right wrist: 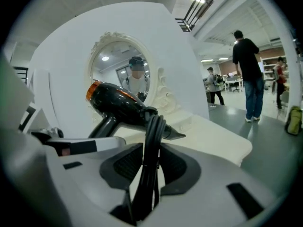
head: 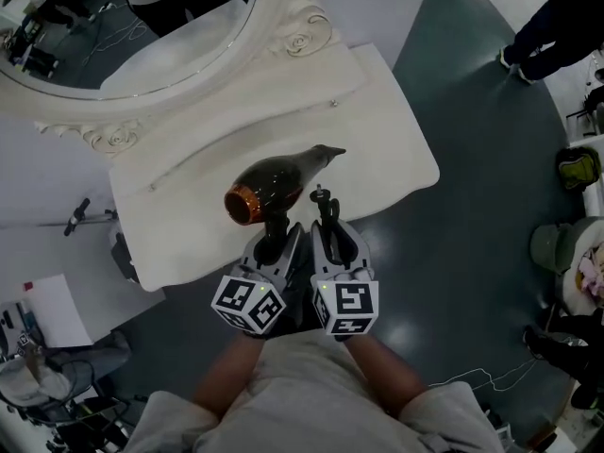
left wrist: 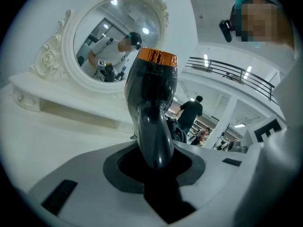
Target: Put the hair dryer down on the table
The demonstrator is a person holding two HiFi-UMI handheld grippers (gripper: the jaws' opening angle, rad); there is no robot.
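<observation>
A black hair dryer with a copper ring at its rear hangs over the white dressing table, nozzle pointing right. My left gripper is shut on its handle, which stands up between the jaws. Just to the right, my right gripper is shut on the dryer's bundled black cord, which rises upright from the jaws. In the right gripper view the dryer sits above the tabletop; I cannot tell how high.
An oval mirror in a carved white frame stands at the table's back, above a low raised shelf. The table's front edge lies just before my grippers. A person's legs stand on the dark floor at far right.
</observation>
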